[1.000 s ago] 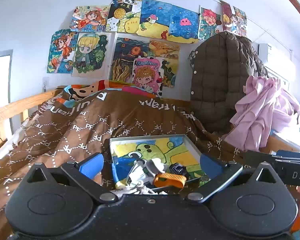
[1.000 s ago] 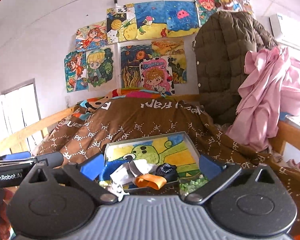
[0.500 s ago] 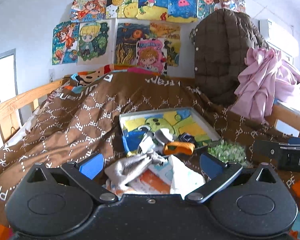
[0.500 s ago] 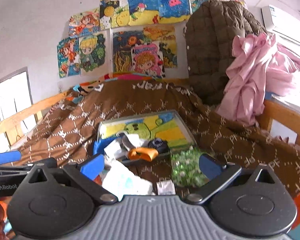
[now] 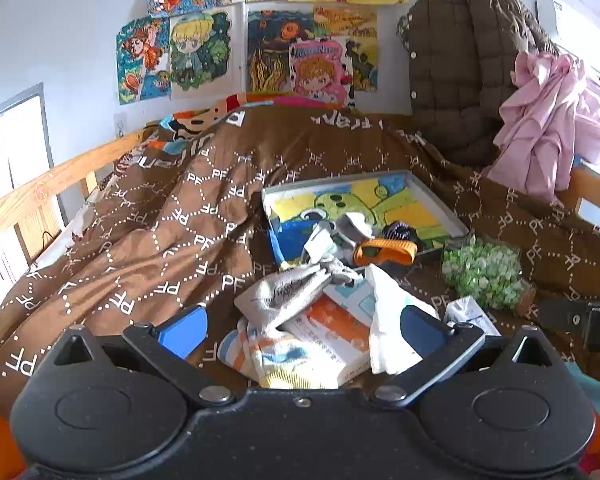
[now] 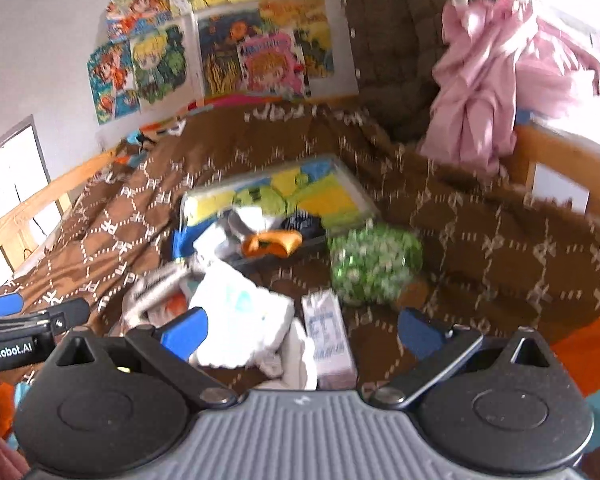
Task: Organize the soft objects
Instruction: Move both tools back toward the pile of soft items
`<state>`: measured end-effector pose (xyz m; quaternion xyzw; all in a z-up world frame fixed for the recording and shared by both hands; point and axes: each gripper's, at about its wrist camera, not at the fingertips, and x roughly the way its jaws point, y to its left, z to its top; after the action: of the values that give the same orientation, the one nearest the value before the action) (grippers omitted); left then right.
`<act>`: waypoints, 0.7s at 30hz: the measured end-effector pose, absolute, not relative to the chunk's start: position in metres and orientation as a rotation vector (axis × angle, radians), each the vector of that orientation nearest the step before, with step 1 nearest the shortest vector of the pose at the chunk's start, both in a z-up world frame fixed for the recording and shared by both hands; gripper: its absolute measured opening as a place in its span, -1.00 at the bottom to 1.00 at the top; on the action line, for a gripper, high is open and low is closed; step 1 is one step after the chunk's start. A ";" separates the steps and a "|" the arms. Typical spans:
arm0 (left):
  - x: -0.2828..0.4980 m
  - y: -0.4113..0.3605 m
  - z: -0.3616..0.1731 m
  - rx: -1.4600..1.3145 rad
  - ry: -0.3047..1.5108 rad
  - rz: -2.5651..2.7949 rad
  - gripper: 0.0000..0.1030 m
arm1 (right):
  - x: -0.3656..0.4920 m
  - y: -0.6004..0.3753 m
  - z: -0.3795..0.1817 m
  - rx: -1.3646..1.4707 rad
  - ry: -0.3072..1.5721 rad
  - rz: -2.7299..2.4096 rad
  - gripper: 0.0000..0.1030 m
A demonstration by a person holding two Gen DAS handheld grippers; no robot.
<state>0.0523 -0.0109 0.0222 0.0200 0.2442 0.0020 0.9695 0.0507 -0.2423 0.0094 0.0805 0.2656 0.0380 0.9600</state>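
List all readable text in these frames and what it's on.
"GenRobot.AI": side of the left gripper, seen in the right wrist view.
"PF": repeated across the brown blanket.
Larger white lettering near the blanket's top: upside down, unreadable.
Pink poster heading, orange-and-white box, small carton: print too small or blurred.

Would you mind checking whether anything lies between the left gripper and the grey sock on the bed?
Nothing visible blocks it. The left gripper has its jaws open, and the grey sock lies on top of the pile, over an orange-and-white box, with a white cloth beside it on the right.
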 end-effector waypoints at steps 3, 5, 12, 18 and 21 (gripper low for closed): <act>0.055 -0.010 0.019 0.046 0.532 0.000 0.99 | 0.055 -0.244 0.001 0.175 0.605 0.086 0.99; 0.057 -0.010 0.015 0.051 0.568 -0.002 0.99 | 0.057 -0.242 -0.005 0.170 0.654 0.086 0.99; 0.065 -0.007 -0.002 0.043 0.727 -0.026 0.99 | 0.053 -0.236 -0.015 0.149 0.732 0.127 0.99; 0.080 0.006 -0.015 -0.019 0.869 -0.035 0.99 | 0.059 -0.228 -0.022 0.113 0.788 0.165 0.99; 0.092 0.015 -0.022 -0.063 0.972 -0.070 0.99 | 0.068 -0.229 -0.027 0.133 0.837 0.192 0.99</act>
<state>0.0922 0.0146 -0.0218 -0.0300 0.4671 -0.0337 0.8831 0.0675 -0.2293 -0.0270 0.0644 0.4055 0.0930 0.9071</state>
